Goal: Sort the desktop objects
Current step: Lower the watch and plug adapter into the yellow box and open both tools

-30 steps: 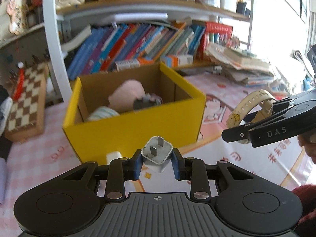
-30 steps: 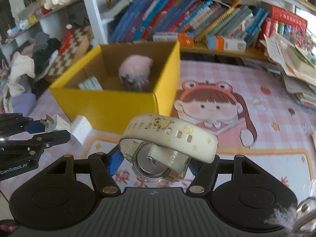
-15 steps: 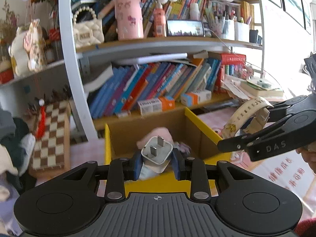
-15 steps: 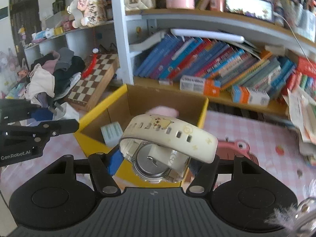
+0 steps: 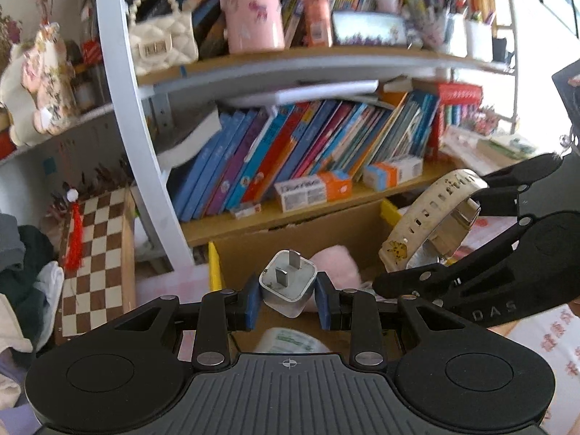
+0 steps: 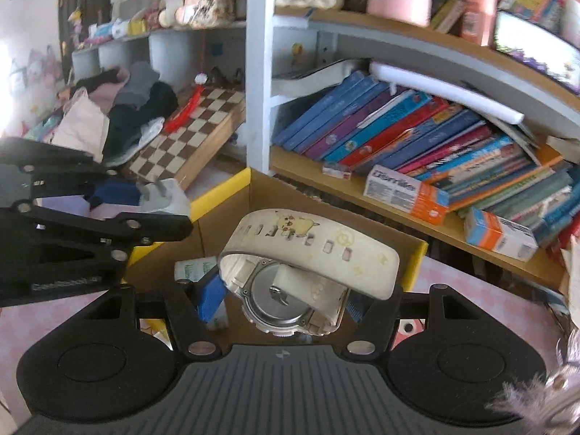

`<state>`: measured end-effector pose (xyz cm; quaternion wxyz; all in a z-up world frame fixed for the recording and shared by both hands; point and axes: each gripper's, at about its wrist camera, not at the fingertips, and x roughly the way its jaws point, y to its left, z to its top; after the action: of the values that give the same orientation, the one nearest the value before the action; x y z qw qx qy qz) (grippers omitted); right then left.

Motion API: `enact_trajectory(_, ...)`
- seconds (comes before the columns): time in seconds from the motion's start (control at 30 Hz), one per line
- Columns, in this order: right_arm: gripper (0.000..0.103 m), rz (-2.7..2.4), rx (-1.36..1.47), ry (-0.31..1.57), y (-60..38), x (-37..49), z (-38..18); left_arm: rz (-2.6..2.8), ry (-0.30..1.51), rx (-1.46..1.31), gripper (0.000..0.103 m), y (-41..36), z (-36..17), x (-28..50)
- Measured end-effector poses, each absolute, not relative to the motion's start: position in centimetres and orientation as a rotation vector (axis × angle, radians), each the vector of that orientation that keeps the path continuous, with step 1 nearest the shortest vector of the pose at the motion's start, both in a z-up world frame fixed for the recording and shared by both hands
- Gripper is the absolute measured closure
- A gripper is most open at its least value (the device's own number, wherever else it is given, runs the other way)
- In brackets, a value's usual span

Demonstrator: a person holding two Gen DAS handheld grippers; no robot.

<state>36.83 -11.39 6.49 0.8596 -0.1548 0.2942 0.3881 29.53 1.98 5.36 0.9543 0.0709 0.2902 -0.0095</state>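
Your left tongs [image 5: 288, 302] clamped on charger plug [image 5: 288, 282], right tongs [image 6: 286, 299] gripping white watch [image 6: 308, 257], both over yellow box [image 6: 224, 192].

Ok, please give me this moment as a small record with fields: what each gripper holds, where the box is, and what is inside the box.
left gripper: shut on the white plug-in charger cube, prongs pointing up
right gripper: shut on the cream wristwatch with a cartoon strap, metal case back facing the camera
yellow cardboard box: open, just beyond both grippers, in front of the bookshelf
box contents: a pink fluffy item and a white packet with green print
items released: none yet
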Motion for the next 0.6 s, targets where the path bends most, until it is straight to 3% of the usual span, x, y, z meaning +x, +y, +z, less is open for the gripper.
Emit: enact_trajectory(0.6,0.040,0.937,-0.551,0.625,-5.3,46.2,3.9,0.013,0.802,0.183,0.074,4.5,1.6,37.1)
